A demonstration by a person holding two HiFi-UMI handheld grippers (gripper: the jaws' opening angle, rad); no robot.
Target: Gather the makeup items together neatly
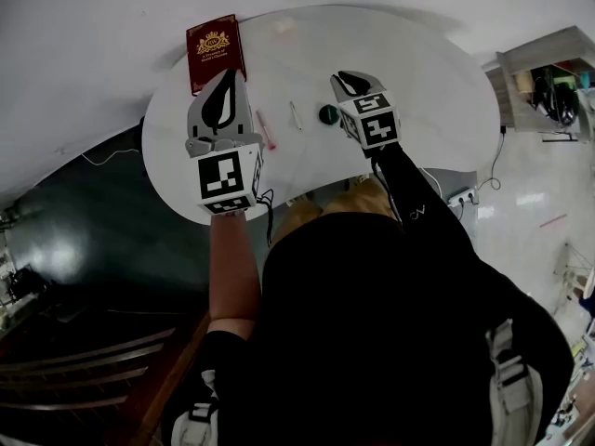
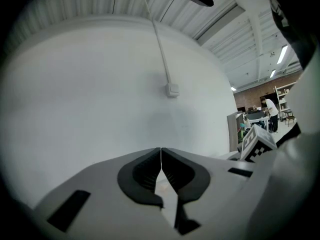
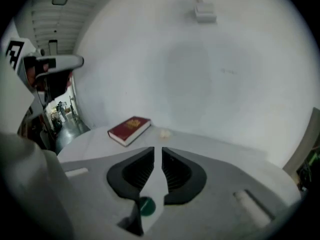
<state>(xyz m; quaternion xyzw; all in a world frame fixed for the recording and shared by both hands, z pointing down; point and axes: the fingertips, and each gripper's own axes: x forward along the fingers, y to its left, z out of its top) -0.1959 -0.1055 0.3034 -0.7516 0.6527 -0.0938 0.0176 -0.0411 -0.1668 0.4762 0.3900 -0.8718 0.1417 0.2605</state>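
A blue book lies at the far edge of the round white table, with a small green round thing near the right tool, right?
Not quite: the book is dark red, not blue; the head view shows it. It does lie at the far edge of the table, with the green round thing near the right tool.

My round white table [image 1: 437,82] is bright, but the floor [image 1: 84,249] on my left looks dark with shiny spots. All my pictures bend at the edges and have black corners. Long ceiling lights [image 2: 282,54] glow, and far things look fuzzy.
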